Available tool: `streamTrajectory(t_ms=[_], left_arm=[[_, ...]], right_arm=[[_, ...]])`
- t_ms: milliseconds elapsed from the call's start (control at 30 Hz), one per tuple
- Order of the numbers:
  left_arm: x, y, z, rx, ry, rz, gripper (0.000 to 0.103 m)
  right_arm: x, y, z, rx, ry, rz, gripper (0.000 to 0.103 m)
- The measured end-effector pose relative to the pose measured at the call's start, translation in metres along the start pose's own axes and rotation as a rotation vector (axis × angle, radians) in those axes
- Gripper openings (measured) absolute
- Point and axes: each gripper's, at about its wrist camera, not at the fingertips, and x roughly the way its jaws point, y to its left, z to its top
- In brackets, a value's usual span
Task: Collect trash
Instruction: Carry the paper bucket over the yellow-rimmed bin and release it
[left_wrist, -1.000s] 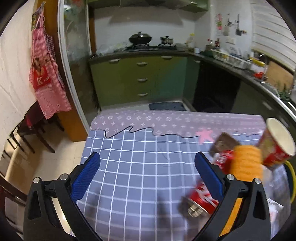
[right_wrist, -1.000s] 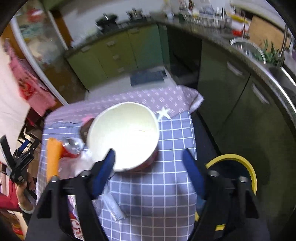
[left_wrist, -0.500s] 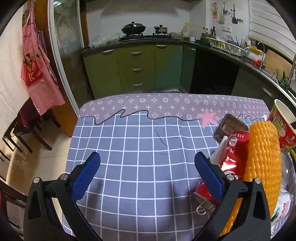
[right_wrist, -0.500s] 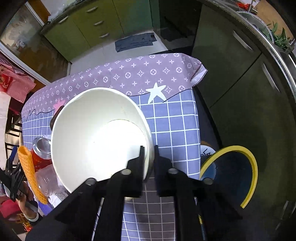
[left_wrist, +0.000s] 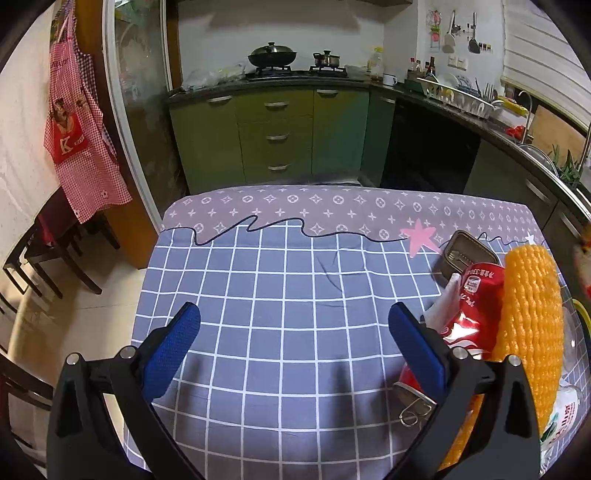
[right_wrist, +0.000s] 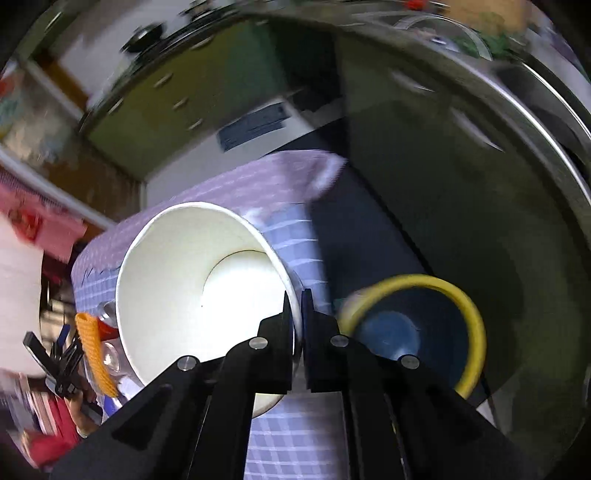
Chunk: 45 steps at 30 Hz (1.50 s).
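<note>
My right gripper (right_wrist: 297, 306) is shut on the rim of a large white paper cup (right_wrist: 192, 280) and holds it lifted and tilted over the table's right edge. A yellow-rimmed trash bin (right_wrist: 469, 314) stands on the floor just to its right. My left gripper (left_wrist: 295, 332) is open and empty above the checked tablecloth (left_wrist: 280, 295). To its right lie a crushed red can (left_wrist: 469, 317), an orange foam net sleeve (left_wrist: 532, 314), a brown tin (left_wrist: 467, 254) and a clear plastic bottle (left_wrist: 565, 410). The sleeve also shows in the right wrist view (right_wrist: 92, 350).
Green kitchen cabinets (left_wrist: 273, 136) stand behind the table and a dark counter (left_wrist: 480, 122) runs along the right. A red apron (left_wrist: 77, 136) hangs on the left wall, with dark chairs (left_wrist: 44, 251) below it. The right wrist view is motion-blurred.
My right gripper closed on the cup's rim, lifted it and swung it right toward the bin. My left gripper pulled back and rose a little, staying open.
</note>
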Motion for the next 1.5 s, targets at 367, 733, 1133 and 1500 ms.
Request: streamTrajectory(t_ms=[367, 733, 1133, 1500], left_arm=[[0.002, -0.007, -0.001, 0.021, -0.003, 0.003, 0.097], [-0.001, -0.011, -0.002, 0.029, -0.013, -0.001, 0.097], [-0.003, -0.02, -0.003, 0.058, -0.024, 0.001, 0.097], [-0.041, -0.039, 0.008, 0.095, 0.067, -0.121, 0.097]], right_arm=[[0.068, -0.157, -0.059, 0.252, 0.079, -0.1, 0.005], [0.192, -0.18, -0.082, 0.308, 0.191, -0.119, 0.01], [0.156, -0.147, -0.068, 0.172, 0.09, -0.257, 0.027], [0.068, -0.086, -0.101, 0.038, -0.05, -0.088, 0.035]])
